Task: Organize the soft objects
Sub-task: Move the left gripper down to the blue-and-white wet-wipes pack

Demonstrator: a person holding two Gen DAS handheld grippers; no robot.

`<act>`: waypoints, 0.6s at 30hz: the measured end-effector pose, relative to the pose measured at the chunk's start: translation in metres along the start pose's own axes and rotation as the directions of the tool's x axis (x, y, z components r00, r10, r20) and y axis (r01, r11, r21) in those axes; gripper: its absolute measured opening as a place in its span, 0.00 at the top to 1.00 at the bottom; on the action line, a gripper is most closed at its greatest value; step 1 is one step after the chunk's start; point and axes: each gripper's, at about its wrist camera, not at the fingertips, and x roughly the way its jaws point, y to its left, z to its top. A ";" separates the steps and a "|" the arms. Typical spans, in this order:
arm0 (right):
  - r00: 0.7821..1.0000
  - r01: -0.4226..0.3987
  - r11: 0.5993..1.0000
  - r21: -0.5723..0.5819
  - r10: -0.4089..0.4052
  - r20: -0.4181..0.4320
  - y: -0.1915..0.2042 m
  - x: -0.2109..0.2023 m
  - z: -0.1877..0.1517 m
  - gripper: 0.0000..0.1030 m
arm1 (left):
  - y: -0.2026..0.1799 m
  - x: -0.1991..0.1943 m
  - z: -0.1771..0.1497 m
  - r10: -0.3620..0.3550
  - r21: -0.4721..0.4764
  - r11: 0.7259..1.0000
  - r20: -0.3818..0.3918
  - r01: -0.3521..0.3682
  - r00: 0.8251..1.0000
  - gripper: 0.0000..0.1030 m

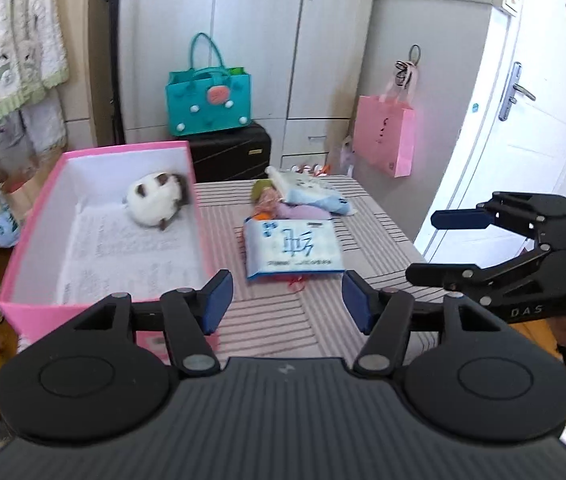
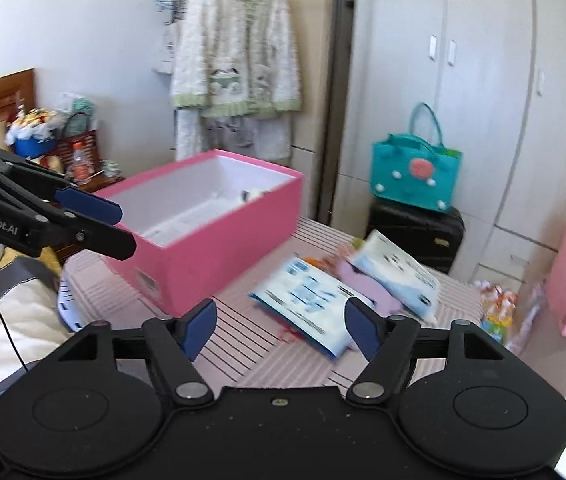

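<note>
A pink box (image 1: 35,216) with a white inside stands on the left of the striped table (image 1: 275,320). A white and brown plush (image 1: 157,200) lies inside it. To its right lies a pile: a flat blue-and-white tissue pack (image 1: 293,250), a purple soft item (image 1: 303,213), a small doll (image 1: 265,196) and a second white-and-blue pack (image 1: 307,190). My left gripper (image 1: 287,306) is open and empty above the table's near edge. My right gripper (image 2: 281,332) is open and empty, just short of the flat pack (image 2: 307,304). The box (image 2: 219,236) also shows there.
A teal bag (image 1: 209,98) sits on a black suitcase (image 1: 231,152) behind the table. A pink paper bag (image 1: 385,136) hangs on the wardrobe. A white door (image 1: 523,120) is at right. A jacket (image 2: 235,52) hangs at the back and a bed (image 2: 11,308) lies left.
</note>
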 end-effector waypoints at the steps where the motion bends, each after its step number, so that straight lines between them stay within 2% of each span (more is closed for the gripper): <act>1: 1.000 0.006 1.000 0.011 -0.006 0.002 -0.005 0.002 -0.004 0.24 | -0.004 0.006 0.001 -0.006 0.003 1.000 0.003 0.006 1.000 0.41; 7: 0.999 -0.011 0.997 0.075 0.007 0.042 -0.036 0.020 -0.029 0.15 | -0.018 0.046 0.006 -0.010 0.009 1.000 0.018 0.010 1.000 0.37; 11: 0.997 0.005 0.995 0.096 -0.012 0.072 -0.050 0.047 -0.043 0.15 | -0.026 0.075 0.011 0.035 0.018 0.999 0.027 -0.035 0.999 0.33; 15: 0.996 0.046 0.995 0.086 -0.053 0.074 -0.056 0.076 -0.053 0.15 | -0.033 0.106 0.018 0.050 0.023 0.998 0.005 -0.050 0.999 0.31; 18: 0.996 0.046 0.992 0.115 -0.054 0.065 -0.061 0.092 -0.056 0.15 | -0.033 0.129 0.025 0.060 0.009 0.998 -0.027 -0.060 0.998 0.27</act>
